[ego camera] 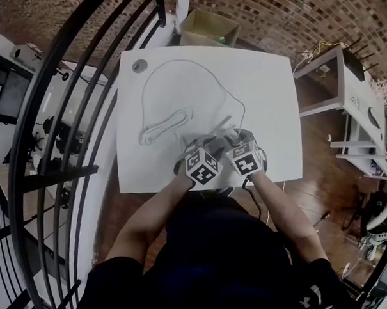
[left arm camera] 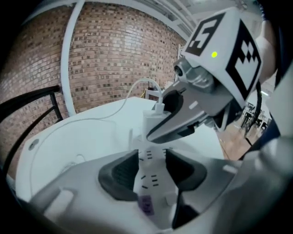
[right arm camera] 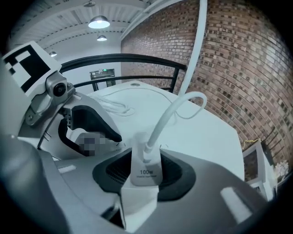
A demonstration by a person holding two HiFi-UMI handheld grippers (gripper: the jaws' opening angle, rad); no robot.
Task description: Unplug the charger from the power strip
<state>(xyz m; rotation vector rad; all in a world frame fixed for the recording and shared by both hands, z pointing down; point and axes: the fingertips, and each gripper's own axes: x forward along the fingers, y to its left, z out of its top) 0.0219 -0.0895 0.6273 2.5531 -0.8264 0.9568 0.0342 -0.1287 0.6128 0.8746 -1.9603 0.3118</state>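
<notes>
A white power strip (left arm camera: pixel 153 183) lies near the front edge of the white table (ego camera: pixel 267 83). In the left gripper view it runs lengthwise between the pads of my left gripper (left arm camera: pixel 151 171), whose jaws stand wide on either side of it without squeezing. A white charger (right arm camera: pixel 145 171) is plugged into the strip, and its white cable (right arm camera: pixel 169 114) rises from the top. My right gripper (right arm camera: pixel 145 176) has its dark pads closed against the charger's two sides. From the left gripper view, the right gripper (left arm camera: pixel 165 123) reaches down onto the charger (left arm camera: pixel 153 121). In the head view both grippers, left (ego camera: pixel 203 150) and right (ego camera: pixel 236 142), sit close together.
The cable loops far across the table (ego camera: pixel 177 65) and bunches into a coil (ego camera: pixel 163 126) to the left of the grippers. A black railing (ego camera: pixel 64 124) curves along the left. A cardboard box (ego camera: pixel 208 28) stands beyond the table, and white shelving (ego camera: pixel 351 92) stands at the right.
</notes>
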